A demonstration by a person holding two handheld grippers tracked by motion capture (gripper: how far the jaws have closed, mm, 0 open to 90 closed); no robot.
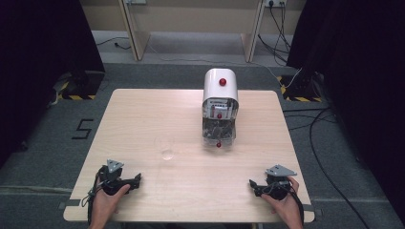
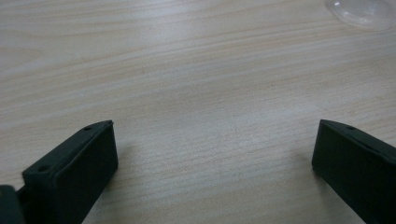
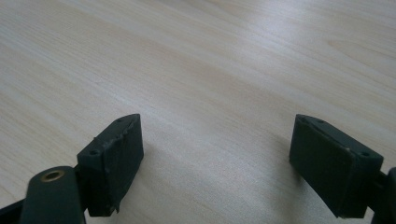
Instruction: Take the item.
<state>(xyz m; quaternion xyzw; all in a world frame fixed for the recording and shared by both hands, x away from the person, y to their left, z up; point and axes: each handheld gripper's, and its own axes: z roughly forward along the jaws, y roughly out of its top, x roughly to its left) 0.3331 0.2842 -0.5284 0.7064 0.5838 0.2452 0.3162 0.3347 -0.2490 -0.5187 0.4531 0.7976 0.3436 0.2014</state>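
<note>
Grey carpeted floor [image 1: 43, 143] with cables and dark curtains around a light wooden table [image 1: 143, 109]. Far centre of the table: a white dispenser machine [image 1: 220, 105] with a red knob on top, clear lower section and a small red tap at its base. In front of it, slightly left, stands a clear glass [image 1: 167, 147], upright and apart from the machine; its rim edge shows at the top right corner of the left gripper view [image 2: 362, 11]. Left gripper [image 1: 138, 177] rests low at the near left edge, held by a hand, jaws spread wide, nothing between them, bare wood only [image 2: 212, 149]. Right gripper [image 1: 251, 183] at the near right edge, jaws likewise wide apart and empty [image 3: 215, 144]. Both well apart from the glass.
</note>
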